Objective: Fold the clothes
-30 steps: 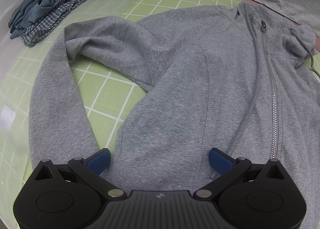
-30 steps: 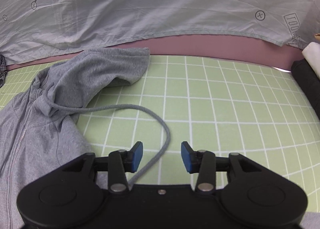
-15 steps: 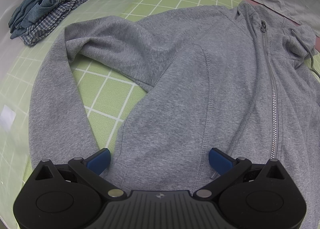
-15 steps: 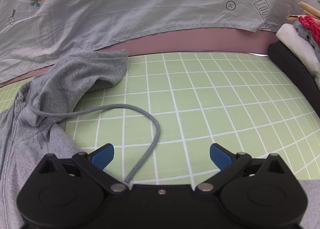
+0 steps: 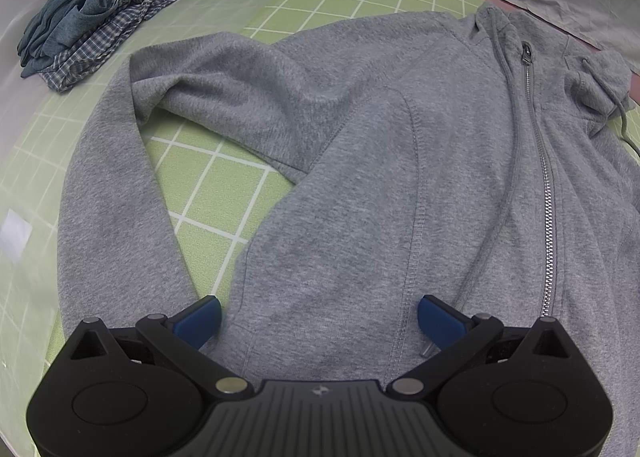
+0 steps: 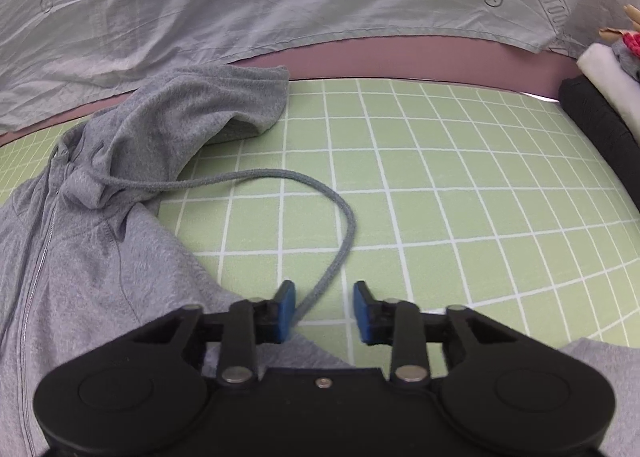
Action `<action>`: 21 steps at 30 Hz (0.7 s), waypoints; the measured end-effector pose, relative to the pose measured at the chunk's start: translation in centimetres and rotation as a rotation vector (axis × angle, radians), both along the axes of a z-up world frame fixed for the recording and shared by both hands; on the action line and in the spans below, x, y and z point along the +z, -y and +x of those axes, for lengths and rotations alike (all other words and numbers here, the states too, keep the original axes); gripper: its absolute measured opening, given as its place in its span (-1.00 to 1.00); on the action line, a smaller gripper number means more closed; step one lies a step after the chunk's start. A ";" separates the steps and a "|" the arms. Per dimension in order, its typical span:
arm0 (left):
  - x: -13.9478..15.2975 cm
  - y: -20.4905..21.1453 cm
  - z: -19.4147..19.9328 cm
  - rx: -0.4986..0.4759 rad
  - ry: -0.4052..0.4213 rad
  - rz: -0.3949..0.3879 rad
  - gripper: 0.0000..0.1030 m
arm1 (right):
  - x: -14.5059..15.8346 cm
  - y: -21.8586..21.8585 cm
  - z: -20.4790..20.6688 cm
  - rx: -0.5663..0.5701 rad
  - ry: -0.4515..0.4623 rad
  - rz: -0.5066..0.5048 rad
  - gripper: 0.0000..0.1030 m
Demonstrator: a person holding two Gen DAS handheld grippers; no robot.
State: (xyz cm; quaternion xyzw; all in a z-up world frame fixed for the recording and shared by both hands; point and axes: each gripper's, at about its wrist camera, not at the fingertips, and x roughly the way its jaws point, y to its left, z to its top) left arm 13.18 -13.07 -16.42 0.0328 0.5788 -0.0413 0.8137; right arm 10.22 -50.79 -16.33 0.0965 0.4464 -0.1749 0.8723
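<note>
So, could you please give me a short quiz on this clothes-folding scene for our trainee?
1. True or false: the grey hoodie has its zipper done up.
2. The loose drawstring loops over: A the green mat, B a sleeve, C the zipper.
3. What lies at the mat's far corner in the left wrist view?
Key: 1 true; 2 A; 3 a crumpled pile of checked clothes.
</note>
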 end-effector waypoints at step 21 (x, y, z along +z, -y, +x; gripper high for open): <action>-0.2 0.2 -0.1 0.004 -0.003 0.001 1.00 | 13.7 3.8 -0.3 0.021 0.332 -0.083 -0.96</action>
